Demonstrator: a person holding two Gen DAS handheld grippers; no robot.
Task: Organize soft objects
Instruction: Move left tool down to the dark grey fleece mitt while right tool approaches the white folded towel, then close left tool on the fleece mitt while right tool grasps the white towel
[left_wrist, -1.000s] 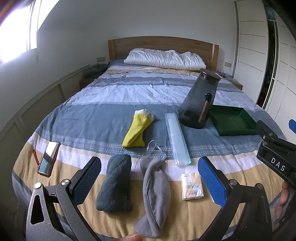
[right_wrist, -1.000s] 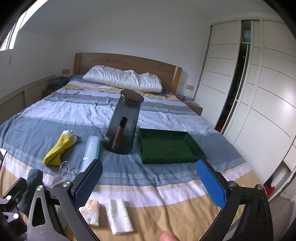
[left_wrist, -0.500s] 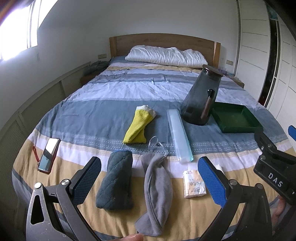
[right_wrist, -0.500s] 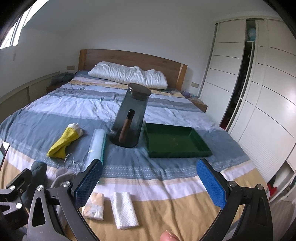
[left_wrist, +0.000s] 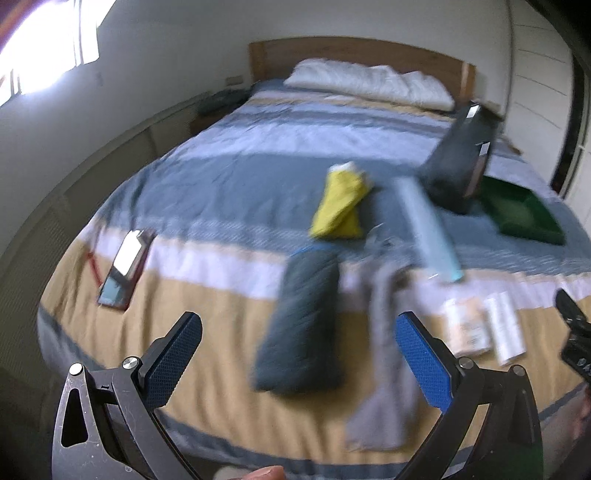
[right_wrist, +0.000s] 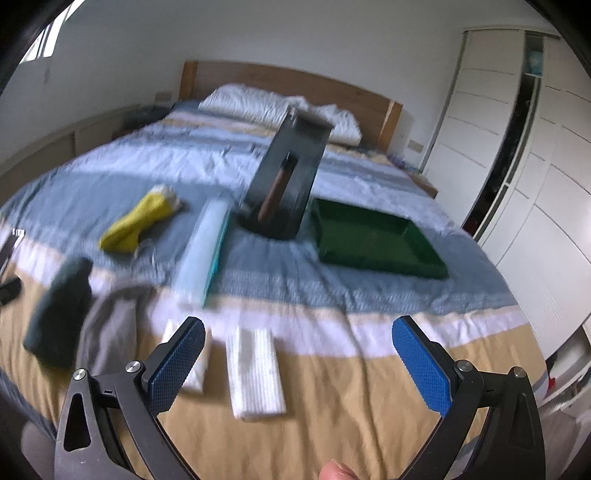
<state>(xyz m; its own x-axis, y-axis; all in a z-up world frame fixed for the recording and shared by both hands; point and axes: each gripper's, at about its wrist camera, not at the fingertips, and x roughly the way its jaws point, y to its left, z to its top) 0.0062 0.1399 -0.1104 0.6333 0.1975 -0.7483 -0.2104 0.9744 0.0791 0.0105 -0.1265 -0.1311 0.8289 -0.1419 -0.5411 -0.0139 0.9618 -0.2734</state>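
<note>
Nothing sorted yet. Left gripper (left_wrist: 298, 363) and right gripper (right_wrist: 298, 363): jaws wide, empty. Teal cloth (left_wrist: 301, 325) and grey cloth (left_wrist: 384, 373) between left jaws ahead; white towel (right_wrist: 255, 373) between right jaws; green tray (right_wrist: 373, 240) beyond, empty.

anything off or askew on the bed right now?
Nothing spilled or damaged. The dark pitcher appears to lean beside the green tray, though fisheye and blur may exaggerate it. A phone lies apart near the bed's left edge. Both claws are open and empty.
</note>
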